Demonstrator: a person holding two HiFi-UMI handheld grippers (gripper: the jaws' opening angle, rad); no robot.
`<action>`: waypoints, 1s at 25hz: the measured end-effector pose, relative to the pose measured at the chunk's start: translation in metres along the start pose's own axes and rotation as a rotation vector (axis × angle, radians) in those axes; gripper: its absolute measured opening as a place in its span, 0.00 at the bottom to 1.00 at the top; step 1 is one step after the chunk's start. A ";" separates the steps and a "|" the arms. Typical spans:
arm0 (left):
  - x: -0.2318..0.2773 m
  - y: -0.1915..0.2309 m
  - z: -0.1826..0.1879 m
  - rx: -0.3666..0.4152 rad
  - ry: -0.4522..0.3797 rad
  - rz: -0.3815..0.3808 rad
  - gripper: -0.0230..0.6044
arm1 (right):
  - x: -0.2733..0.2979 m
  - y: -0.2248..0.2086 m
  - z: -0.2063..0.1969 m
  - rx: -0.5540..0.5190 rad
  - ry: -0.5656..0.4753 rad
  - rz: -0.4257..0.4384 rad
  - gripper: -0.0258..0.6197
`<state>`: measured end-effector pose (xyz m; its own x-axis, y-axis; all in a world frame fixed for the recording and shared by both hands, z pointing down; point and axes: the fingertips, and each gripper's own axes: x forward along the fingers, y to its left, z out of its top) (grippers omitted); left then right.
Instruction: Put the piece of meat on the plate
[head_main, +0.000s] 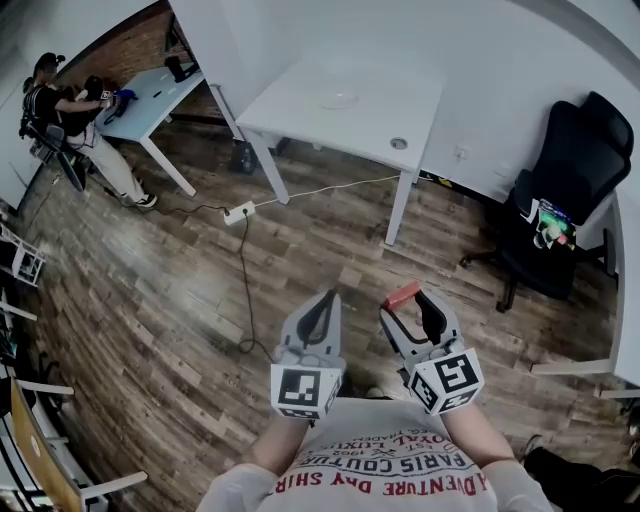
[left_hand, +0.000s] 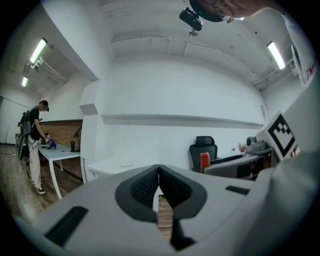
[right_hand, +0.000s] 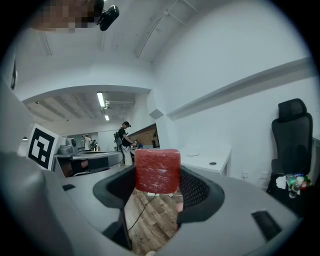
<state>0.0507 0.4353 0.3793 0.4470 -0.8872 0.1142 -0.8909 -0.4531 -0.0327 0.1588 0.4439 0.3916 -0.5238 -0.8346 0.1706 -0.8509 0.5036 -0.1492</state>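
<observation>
Left tool (head_main: 326, 305) is held low in front of the torso, tips forward and leaning slightly right. Its jaws are pressed together with nothing between them. Right tool (head_main: 414, 308) sits just beside it, not touching, at about the same height, tips leaning slightly left. Its jaws are clamped on the piece of meat (right_hand: 157, 170), a red block pinched between the pads and poking up past the tips. Each marker cube (head_main: 307, 390) faces up at the head view. Both forearms (head_main: 468, 432) are bent in close to the body.
</observation>
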 end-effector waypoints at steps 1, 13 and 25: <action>0.009 0.007 -0.001 -0.004 0.006 -0.004 0.05 | 0.009 -0.003 0.001 -0.001 0.007 -0.002 0.47; 0.085 0.146 0.010 -0.014 -0.008 -0.093 0.05 | 0.162 0.024 0.019 0.027 0.049 -0.038 0.47; 0.112 0.253 -0.009 -0.020 0.010 -0.053 0.05 | 0.272 0.048 0.029 -0.008 0.093 0.014 0.47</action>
<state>-0.1252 0.2227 0.3931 0.4925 -0.8613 0.1248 -0.8676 -0.4971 -0.0069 -0.0231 0.2343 0.4030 -0.5365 -0.8035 0.2580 -0.8437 0.5170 -0.1442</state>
